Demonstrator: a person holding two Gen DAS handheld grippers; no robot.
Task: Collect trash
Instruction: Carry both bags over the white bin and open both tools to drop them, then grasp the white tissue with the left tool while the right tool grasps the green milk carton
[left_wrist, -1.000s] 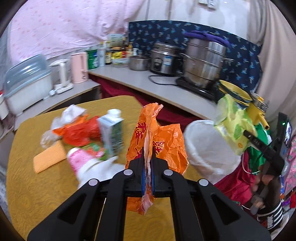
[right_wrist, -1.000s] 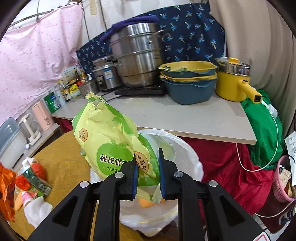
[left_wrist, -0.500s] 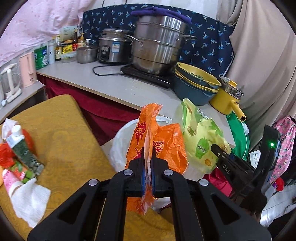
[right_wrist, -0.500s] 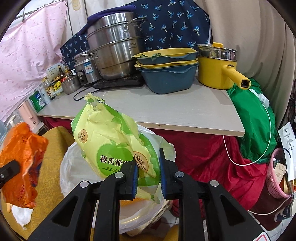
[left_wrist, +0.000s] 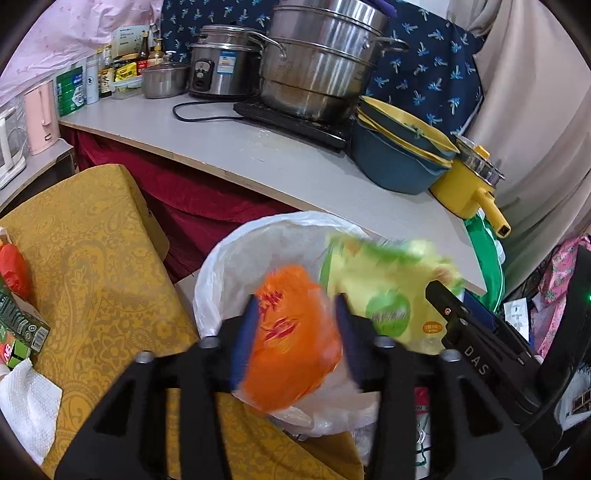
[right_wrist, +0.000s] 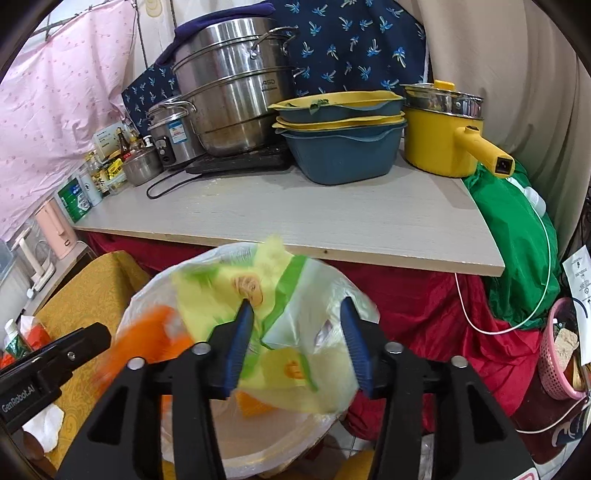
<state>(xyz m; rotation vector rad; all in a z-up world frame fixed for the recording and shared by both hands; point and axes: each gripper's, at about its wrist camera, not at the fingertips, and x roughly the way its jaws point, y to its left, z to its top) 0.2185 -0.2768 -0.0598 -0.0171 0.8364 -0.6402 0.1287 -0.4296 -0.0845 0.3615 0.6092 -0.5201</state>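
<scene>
My left gripper (left_wrist: 295, 301) hangs over the bin lined with a white plastic bag (left_wrist: 236, 266). Its jaws are opening, and the orange wrapper (left_wrist: 291, 343) is a blur between them, loose from the pads and dropping. In the right wrist view my right gripper (right_wrist: 296, 303) is over the same bin (right_wrist: 147, 306), jaws opening too. The yellow-green snack bag (right_wrist: 221, 291) slips down between its fingers, blurred. The two grippers sit side by side, and the orange wrapper (right_wrist: 147, 328) shows at the left of the snack bag.
A table with a yellow cloth (left_wrist: 92, 258) lies left of the bin, with a green carton (left_wrist: 18, 325), a white tissue (left_wrist: 26, 402) and a red wrapper (left_wrist: 13, 269). Behind the bin runs a grey counter (right_wrist: 295, 214) with steel pots, blue basins and a yellow pot. A pink basket (right_wrist: 557, 362) stands on the floor at right.
Both grippers were shut on their bags; now both jaws stand apart and the bags fall. The left gripper swung from above the table to the bin, beside the right one.
</scene>
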